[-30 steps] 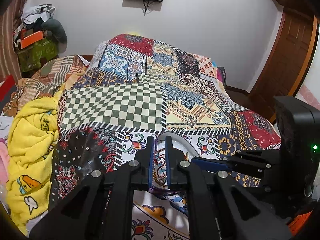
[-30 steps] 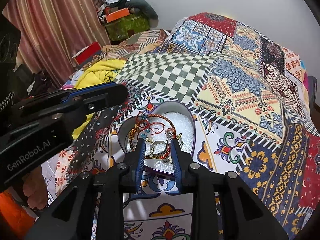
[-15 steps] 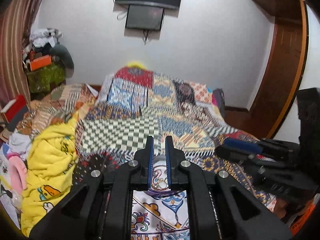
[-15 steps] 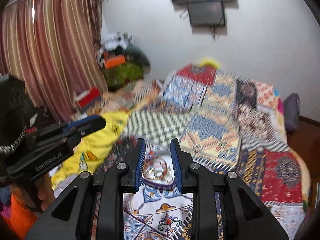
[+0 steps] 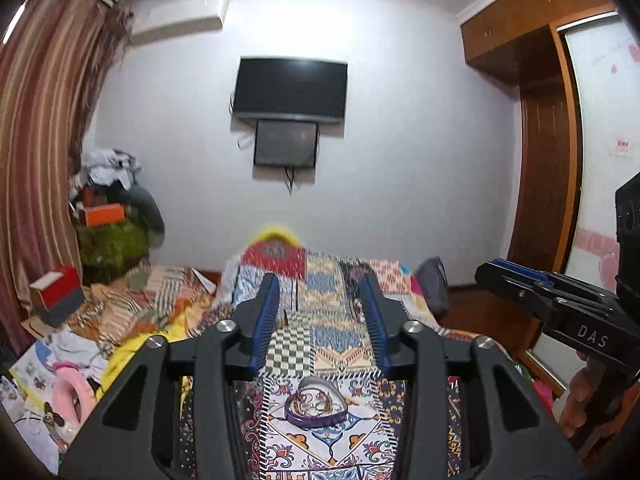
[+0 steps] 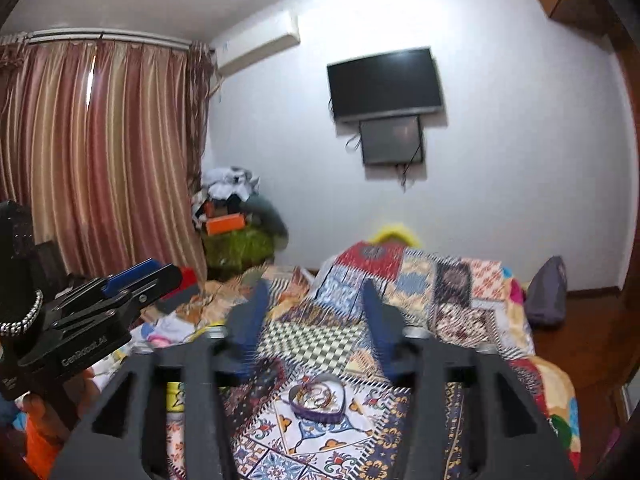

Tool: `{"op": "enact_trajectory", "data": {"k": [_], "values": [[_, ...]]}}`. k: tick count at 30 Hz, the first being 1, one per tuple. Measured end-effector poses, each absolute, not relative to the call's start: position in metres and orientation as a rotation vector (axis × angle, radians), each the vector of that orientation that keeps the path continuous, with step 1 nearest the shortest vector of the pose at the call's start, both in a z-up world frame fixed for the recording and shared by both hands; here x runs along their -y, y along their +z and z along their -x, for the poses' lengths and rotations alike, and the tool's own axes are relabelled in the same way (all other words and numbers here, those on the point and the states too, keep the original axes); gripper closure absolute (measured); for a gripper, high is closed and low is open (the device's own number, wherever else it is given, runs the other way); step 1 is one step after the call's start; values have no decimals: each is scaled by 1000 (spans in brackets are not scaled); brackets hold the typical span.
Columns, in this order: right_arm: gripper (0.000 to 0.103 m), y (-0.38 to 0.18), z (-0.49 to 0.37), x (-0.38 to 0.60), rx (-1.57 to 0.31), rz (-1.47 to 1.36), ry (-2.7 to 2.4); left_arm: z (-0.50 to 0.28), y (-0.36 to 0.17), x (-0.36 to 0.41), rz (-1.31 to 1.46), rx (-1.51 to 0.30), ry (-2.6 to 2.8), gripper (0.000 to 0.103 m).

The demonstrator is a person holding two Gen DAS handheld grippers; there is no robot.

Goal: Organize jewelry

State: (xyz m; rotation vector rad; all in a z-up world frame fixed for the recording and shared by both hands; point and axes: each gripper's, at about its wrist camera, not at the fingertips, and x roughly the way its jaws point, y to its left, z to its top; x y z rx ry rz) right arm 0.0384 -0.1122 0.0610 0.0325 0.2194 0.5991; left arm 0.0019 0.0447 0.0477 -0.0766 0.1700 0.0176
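The left gripper is held above the near end of the bed, its jaws spread and opening, with nothing between them. The right gripper is held likewise beside it, its blurred jaws also apart and opening, empty. A heart-shaped box is seen on the patchwork cover near the bed's near edge, open-topped, with bangles and rings heaped inside. Both grippers are well clear of the box. A yellow blanket is bunched along the bed's left edge.
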Motion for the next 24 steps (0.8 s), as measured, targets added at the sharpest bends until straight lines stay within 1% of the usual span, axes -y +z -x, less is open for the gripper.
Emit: {"op": "enact_trajectory", "data": {"k": [1,2,6,7,8,9,10,11,12,13,24], "values": [[40,62,-33,113,-199,-32,585,2,49,-43,75,-162,22,58],[34,63,-29,114,-185,-31,570,8,51,-41,75,-153,23,57],[19,63,-23,116,-156,-33,524,22,53,-39,93,-135,39,47],[14,63,-23,117,-155,-36,517,23,52,-39,94,-133,49,42],[9,62,-24,117,-155,-38,513,24,51,-38,95,-135,64,38],[6,61,-24,117,-157,-40,506,26,50,-38,94,-135,80,32],[1,61,-24,118,-157,-43,499,26,48,-39,91,-135,96,24],[0,61,-22,119,-156,-47,493,27,48,-39,87,-136,107,20],[0,60,-23,120,-159,-49,488,26,47,-38,83,-134,119,13],[0,59,-24,119,-165,-47,488,26,46,-36,79,-131,134,9],[0,48,-18,128,-198,-44,488,29,42,-33,65,-139,131,4]]}}
